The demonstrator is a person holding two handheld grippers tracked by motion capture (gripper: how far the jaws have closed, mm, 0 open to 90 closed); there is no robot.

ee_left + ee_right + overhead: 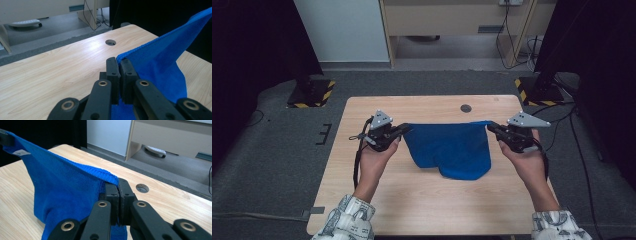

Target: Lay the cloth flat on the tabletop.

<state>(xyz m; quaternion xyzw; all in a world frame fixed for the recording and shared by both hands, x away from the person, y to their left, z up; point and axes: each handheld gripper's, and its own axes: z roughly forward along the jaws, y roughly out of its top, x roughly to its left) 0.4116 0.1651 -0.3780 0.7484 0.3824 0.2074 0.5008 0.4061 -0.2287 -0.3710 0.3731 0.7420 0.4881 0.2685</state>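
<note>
While my left gripper [406, 129] and right gripper [490, 127] each pinch a corner, the blue cloth [451, 148] hangs mid-frame; spreading it flat remains.

far cloth [160, 67] corner beyond the left gripper view's edge
</note>
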